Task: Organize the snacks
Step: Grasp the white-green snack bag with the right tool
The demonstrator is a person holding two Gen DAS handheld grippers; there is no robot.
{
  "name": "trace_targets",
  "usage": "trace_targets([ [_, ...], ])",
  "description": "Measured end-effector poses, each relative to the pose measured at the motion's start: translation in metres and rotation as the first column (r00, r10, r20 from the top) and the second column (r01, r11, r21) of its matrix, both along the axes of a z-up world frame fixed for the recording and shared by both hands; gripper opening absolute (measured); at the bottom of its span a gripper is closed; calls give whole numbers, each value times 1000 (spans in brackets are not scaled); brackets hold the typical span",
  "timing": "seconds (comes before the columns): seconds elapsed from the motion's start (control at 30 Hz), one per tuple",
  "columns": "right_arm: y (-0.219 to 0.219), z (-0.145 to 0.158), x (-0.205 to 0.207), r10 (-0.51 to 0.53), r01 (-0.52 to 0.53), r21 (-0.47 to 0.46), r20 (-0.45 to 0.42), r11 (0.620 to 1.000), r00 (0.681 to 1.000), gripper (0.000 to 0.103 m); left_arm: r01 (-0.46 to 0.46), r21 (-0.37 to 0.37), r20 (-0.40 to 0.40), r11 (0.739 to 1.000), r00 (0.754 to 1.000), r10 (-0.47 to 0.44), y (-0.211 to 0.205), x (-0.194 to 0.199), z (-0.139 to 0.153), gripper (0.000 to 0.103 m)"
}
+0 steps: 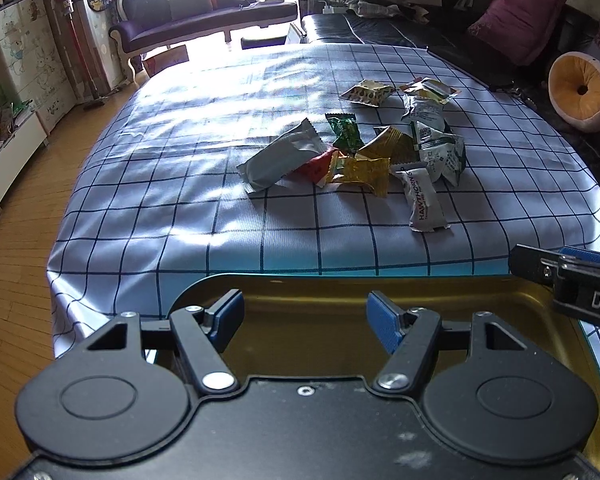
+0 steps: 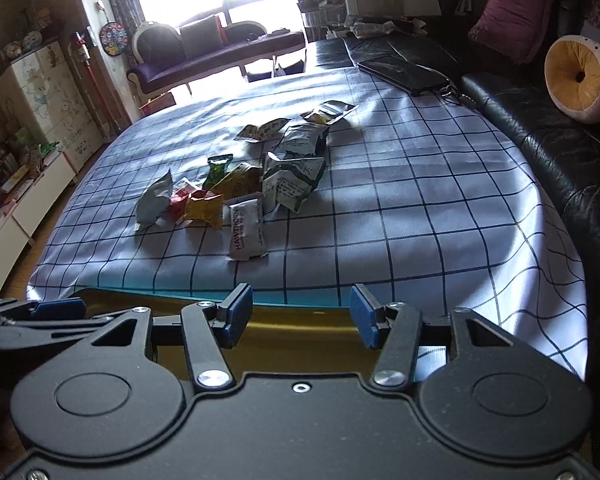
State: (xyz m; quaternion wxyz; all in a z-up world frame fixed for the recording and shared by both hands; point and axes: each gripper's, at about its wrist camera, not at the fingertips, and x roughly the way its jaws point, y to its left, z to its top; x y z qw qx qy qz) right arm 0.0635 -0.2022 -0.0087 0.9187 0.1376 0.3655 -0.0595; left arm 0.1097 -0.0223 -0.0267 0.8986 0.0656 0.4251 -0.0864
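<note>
Blue fingers (image 1: 384, 322) of the left gripper (image 1: 304, 320) stand wide apart with nothing between them, hanging over a gold tin tray (image 1: 480, 304) at the near edge of the checked tablecloth (image 1: 180, 208). From the left wrist view, the snacks (image 1: 364, 148) lie in one loose heap in the middle of the cloth, about ten or eleven packets, though overlaps make the count unsure: one long grey pack (image 1: 280, 156), one red, one gold, one green, one white "HAWTHORNS" packet (image 1: 422, 198) nearest the tray, several white-and-green ones behind. The tray holds no packet that shows; its near part is hidden under the gripper body. The right gripper (image 1: 568, 276) juts in from the right edge, cut off.

From the right wrist view, the right gripper (image 2: 300, 316) is likewise spread and bare above the tray's far rim (image 2: 300, 318). The same heap (image 2: 256, 176) sits well beyond it, left of centre. One black flat case (image 2: 404, 70) lies at the cloth's far corner, and the left gripper (image 2: 56, 308) shows at the left edge.
</note>
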Motion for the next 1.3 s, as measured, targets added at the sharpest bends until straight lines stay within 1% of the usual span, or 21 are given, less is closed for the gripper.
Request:
trace_targets([
  [0.1,-4,0,14,-27,27,-8,-6,1000,1000,59,7,3,-4,1000,1000,-7,-2,10,-1,71],
  [0.2,-8,-2,27,-41,41,-8,-14,999,999,59,9,17,9,1000,1000,-9,-4,19,-1,71],
  [0.3,-11,-6,37,-49,49,3,-19,999,999,59,-19,17,28,1000,999,18,-4,31,0,71],
  [0.43,-14,-9,48,-63,63,22,-2,998,998,59,-59,-42,72,997,995,61,4,42,1,71],
  [0.5,-14,-9,53,-60,60,30,11,998,998,59,-75,-59,89,995,993,80,7,47,-1,71],
  [0.63,-12,-10,64,-46,45,26,35,999,998,59,-74,-34,80,997,994,77,9,55,-8,71],
  [0.83,-12,-12,83,-34,33,22,48,999,998,59,-53,-8,99,999,994,53,11,68,-8,71],
  [0.93,-12,-13,94,-34,34,3,53,999,998,59,-46,-2,85,999,995,46,12,74,-5,71],
  [1.1,-14,-19,108,-47,47,17,50,999,998,59,-23,-8,65,1000,998,24,13,75,-6,71],
  [1.3,-9,-27,113,-22,22,14,51,1000,998,59,-50,-41,32,998,998,51,13,74,-10,71],
])
